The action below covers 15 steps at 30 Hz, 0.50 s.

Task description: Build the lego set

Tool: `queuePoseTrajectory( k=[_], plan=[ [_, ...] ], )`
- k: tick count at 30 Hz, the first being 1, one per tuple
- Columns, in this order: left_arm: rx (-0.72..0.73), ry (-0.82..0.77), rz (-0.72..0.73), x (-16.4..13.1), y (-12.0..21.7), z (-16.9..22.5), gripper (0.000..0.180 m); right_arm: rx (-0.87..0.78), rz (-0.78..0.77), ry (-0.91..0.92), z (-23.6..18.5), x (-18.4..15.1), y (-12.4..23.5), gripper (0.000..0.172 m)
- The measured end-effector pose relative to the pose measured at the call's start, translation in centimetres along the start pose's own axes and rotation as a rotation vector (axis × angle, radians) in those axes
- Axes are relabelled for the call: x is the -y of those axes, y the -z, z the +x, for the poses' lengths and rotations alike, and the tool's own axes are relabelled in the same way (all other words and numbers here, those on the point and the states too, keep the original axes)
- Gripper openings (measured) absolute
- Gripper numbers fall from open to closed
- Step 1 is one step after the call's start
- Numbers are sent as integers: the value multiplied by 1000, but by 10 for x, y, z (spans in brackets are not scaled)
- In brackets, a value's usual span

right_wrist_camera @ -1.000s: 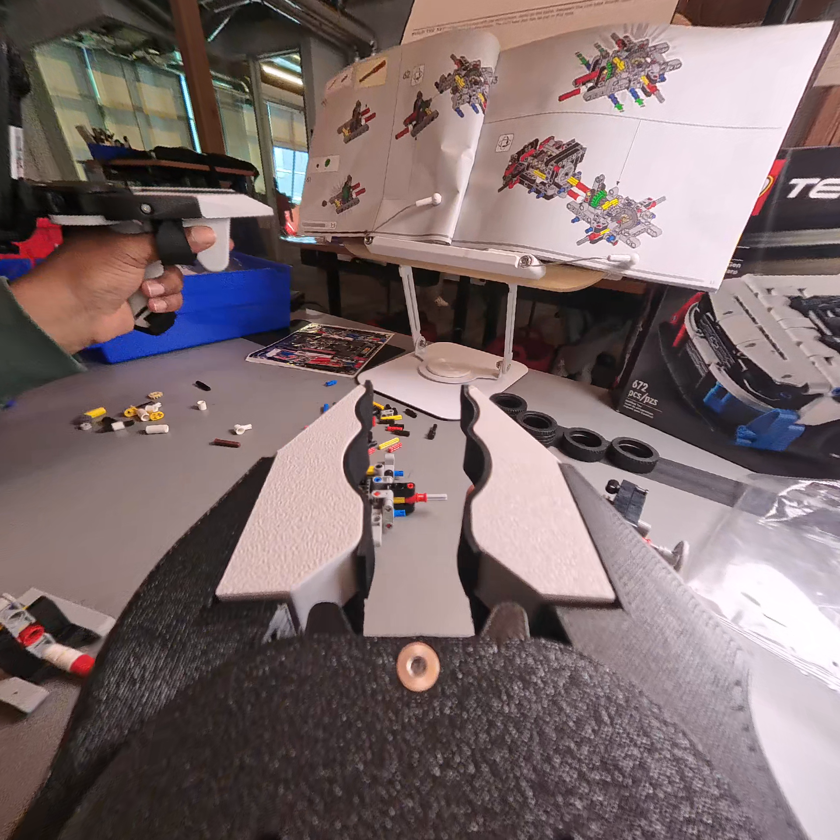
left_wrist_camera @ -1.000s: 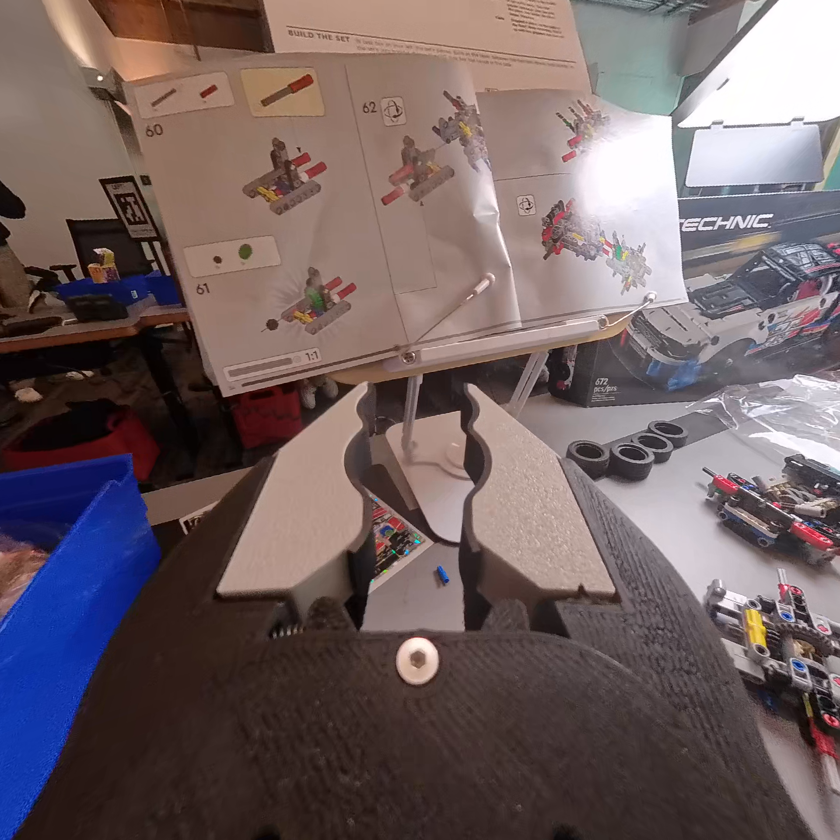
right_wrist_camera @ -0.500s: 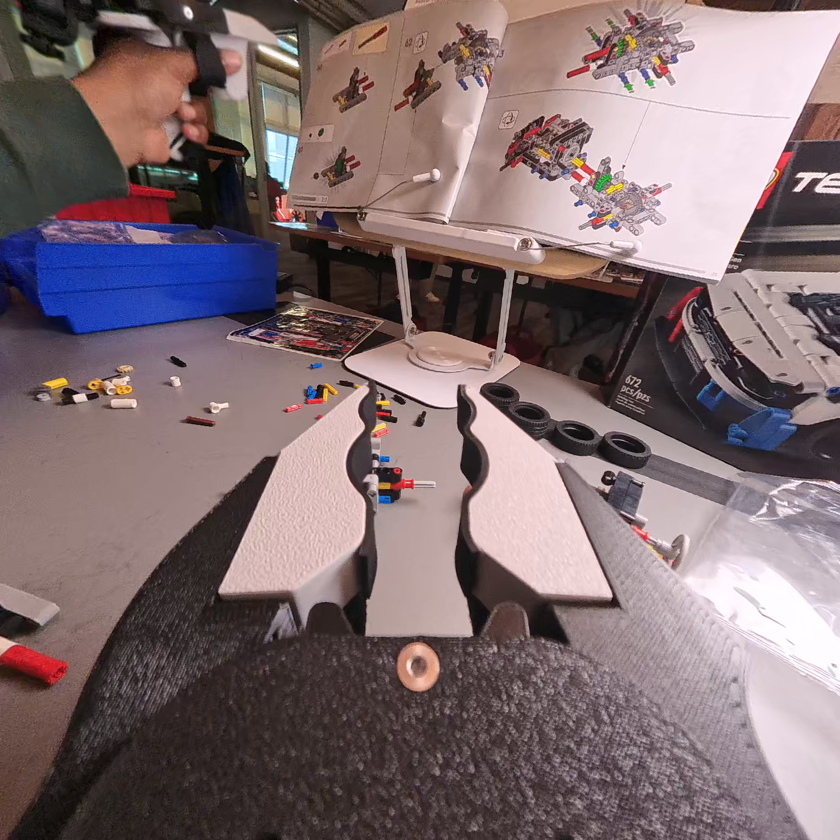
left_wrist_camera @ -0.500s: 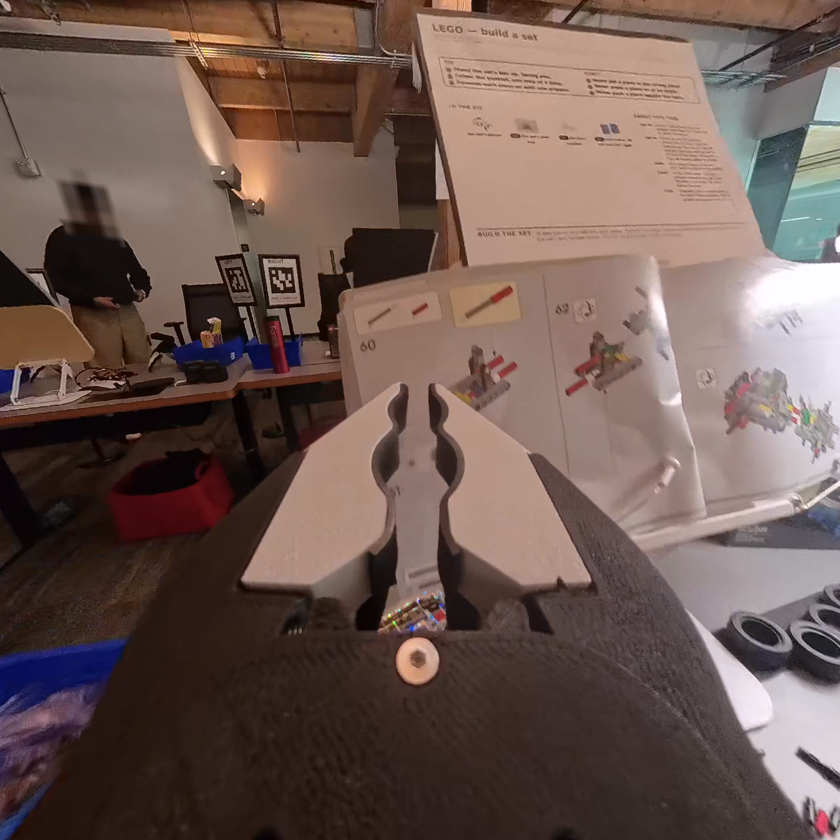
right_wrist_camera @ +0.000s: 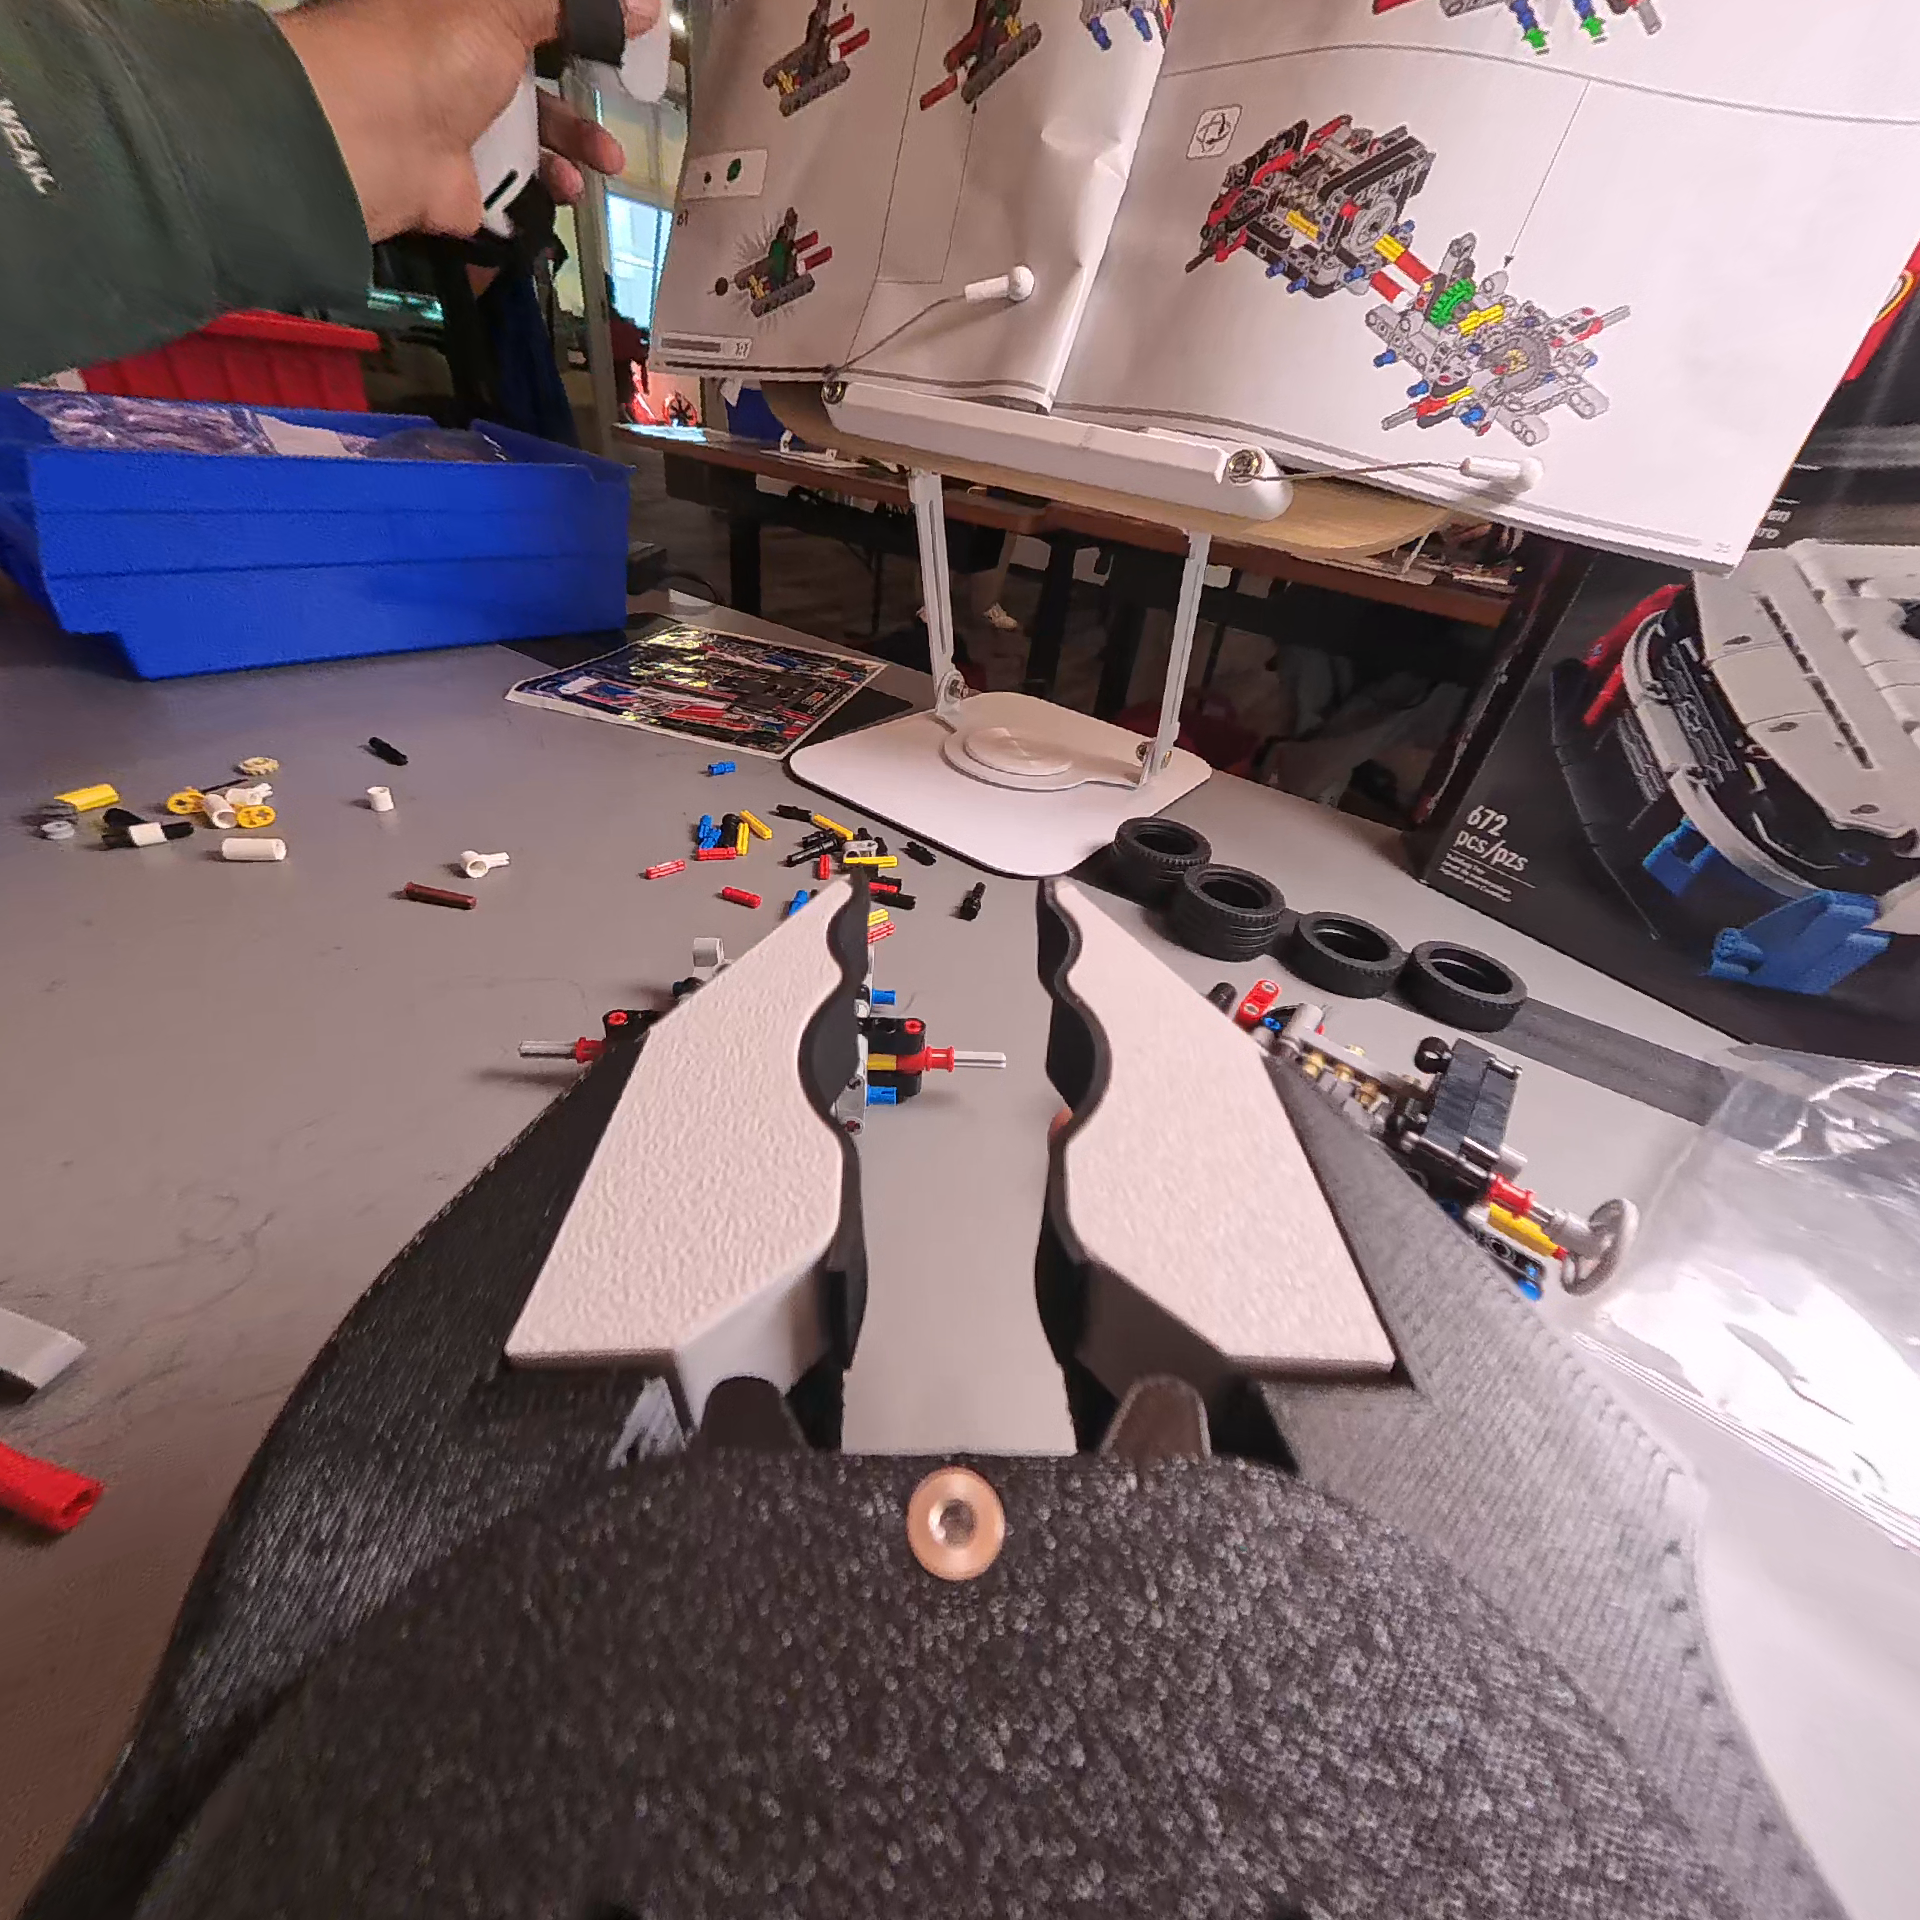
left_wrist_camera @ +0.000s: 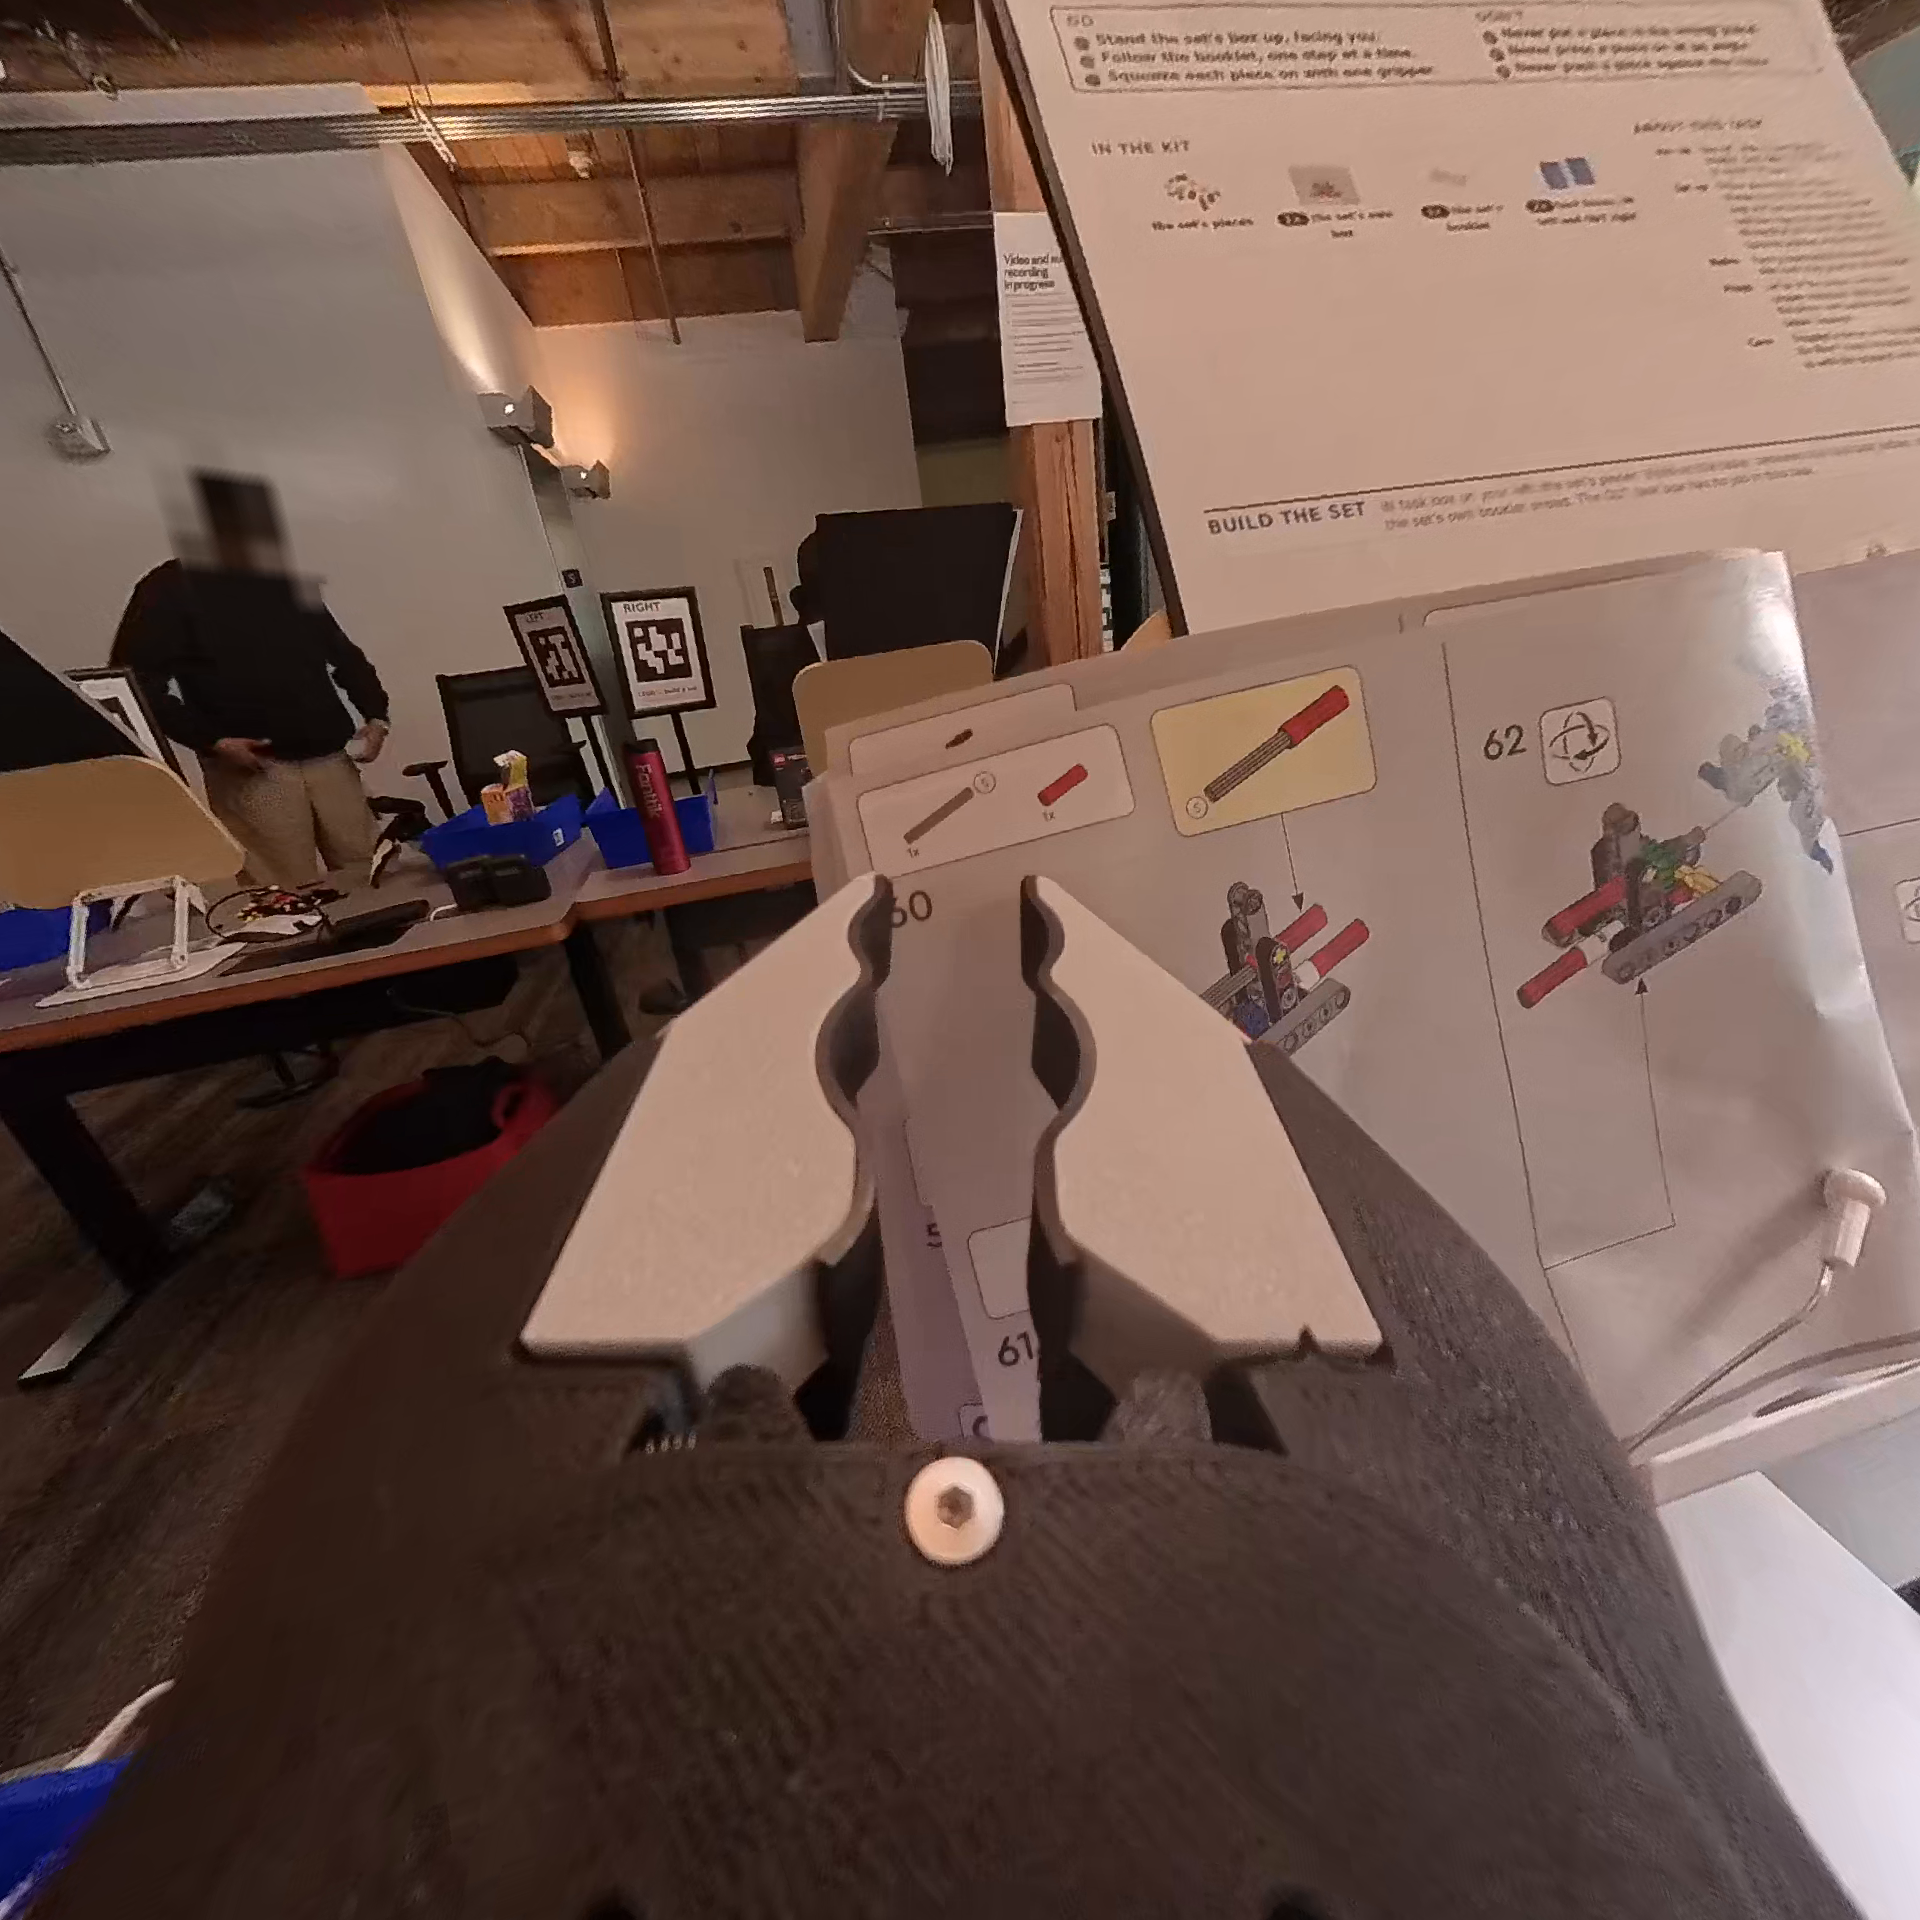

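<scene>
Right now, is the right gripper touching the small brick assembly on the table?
Cannot tell. In the right wrist view the assembly is partly hidden behind the left finger of the open gripper.

- I see print on the white board (left_wrist_camera: pixel 1455 260) and step numerals on the instruction booklet (left_wrist_camera: pixel 1351 935).
- Lettered: two marker signs (left_wrist_camera: pixel 655 649), a red bottle (left_wrist_camera: pixel 652 805), and a green sleeve (right_wrist_camera: pixel 156 177).
- At the desk's far right edge, the black box (right_wrist_camera: pixel 1714 779) bears white print.

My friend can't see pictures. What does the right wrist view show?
An open tool hovers empty over a grey table scattered with tiny colourful building pieces. Four black tyres and an open instruction booklet on a white stand sit behind.
</scene>
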<state>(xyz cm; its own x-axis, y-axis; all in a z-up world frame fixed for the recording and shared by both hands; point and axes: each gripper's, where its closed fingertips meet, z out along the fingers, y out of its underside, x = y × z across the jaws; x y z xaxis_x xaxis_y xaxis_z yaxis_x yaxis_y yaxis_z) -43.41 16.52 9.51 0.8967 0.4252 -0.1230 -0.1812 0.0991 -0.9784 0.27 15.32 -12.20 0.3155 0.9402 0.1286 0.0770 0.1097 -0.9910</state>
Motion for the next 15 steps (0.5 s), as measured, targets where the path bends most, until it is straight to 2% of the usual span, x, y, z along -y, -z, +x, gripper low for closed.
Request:
queuePoseTrajectory(
  k=[4,7,10,15],
  plan=[
    [-4,-7,-5,2,-3,2,24,-2,-4,2,0,-1,-1,30],
    [-4,-4,-10,2,-5,2,18,-7,-3,3,1,-1,0,29],
    [3,-6,-18,2,-7,1,1,-9,-6,2,1,-1,-1,28],
    [6,-30,-25,2,-7,2,0,-8,-9,7,1,-2,-1,28]
  ],
)
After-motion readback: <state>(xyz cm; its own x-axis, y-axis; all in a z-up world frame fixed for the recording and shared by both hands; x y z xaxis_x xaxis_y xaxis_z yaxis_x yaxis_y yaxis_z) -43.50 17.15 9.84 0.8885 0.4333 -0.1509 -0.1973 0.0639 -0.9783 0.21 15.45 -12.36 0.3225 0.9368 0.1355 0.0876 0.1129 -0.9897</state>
